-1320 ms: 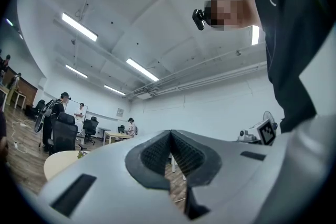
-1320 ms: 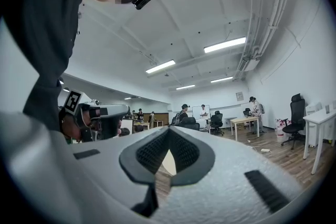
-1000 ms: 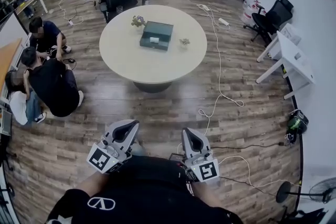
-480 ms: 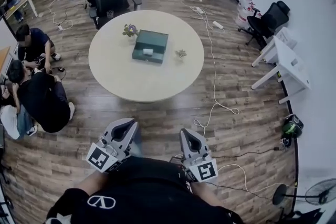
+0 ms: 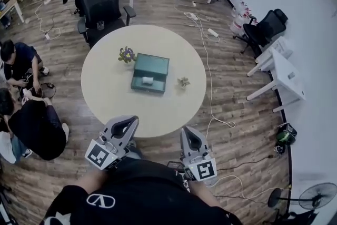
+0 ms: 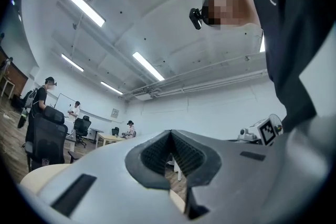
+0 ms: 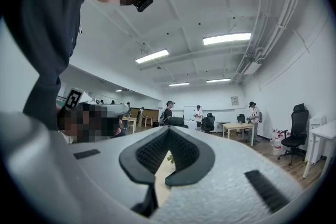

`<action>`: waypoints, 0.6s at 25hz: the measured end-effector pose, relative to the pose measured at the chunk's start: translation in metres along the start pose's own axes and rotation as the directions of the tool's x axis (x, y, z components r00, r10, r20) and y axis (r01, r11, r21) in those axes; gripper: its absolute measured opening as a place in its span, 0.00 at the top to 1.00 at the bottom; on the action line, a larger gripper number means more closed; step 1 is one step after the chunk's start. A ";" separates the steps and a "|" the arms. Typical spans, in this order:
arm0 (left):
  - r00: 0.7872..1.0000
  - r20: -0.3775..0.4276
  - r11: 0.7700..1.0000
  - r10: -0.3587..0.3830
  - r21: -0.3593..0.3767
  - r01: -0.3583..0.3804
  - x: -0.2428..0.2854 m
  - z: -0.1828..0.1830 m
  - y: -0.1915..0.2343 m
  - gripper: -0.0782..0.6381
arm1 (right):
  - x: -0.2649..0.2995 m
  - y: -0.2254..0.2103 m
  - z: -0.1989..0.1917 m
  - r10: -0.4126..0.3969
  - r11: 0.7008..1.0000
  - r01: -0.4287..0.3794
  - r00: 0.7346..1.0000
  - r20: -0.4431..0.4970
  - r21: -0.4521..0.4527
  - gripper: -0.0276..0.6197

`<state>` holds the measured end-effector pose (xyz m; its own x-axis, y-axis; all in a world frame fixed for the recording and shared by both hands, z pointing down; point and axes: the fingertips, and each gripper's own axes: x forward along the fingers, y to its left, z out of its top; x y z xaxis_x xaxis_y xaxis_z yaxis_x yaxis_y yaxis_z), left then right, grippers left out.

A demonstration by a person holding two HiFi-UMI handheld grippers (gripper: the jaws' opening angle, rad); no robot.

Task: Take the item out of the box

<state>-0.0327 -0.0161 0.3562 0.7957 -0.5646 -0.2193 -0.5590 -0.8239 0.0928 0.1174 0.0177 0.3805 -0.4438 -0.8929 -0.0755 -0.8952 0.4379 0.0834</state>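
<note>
At table (image 5: 105,100) centre: green box (image 5: 150,72), lid down, item inside not visible, flowers (image 5: 126,54) beside its far left corner. Short of the table's near edge: left gripper (image 5: 128,123) and right gripper (image 5: 190,134), jaws of both closed on nothing. Table now nearer than a second ago, so the approach looks under way and the box is not yet reached.

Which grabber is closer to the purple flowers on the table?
Left. The left gripper is by the table's near edge, on the flowers' side of the green box; the right gripper is on the box's other side.
</note>
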 end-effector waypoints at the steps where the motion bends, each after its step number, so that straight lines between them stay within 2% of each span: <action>1: 1.000 0.002 1.000 -0.004 -0.005 0.004 0.008 0.000 0.019 0.88 | 0.019 -0.004 -0.001 -0.004 1.000 0.004 1.000 -0.003 -0.003 0.95; 7: 0.999 0.017 0.999 -0.028 -0.023 0.029 0.050 -0.003 0.107 0.88 | 0.106 -0.027 -0.010 -0.035 0.999 0.034 0.999 -0.034 -0.026 0.95; 15: 1.000 0.006 0.999 -0.019 -0.044 0.019 0.083 -0.019 0.152 0.88 | 0.165 -0.050 -0.022 -0.003 0.999 0.001 0.999 -0.047 -0.050 0.95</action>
<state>-0.0467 -0.1891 0.3701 0.8046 -0.5487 -0.2272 -0.5331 -0.8359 0.1309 0.0901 -0.1542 0.3859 -0.4386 -0.8982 -0.0292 -0.8923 0.4314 0.1333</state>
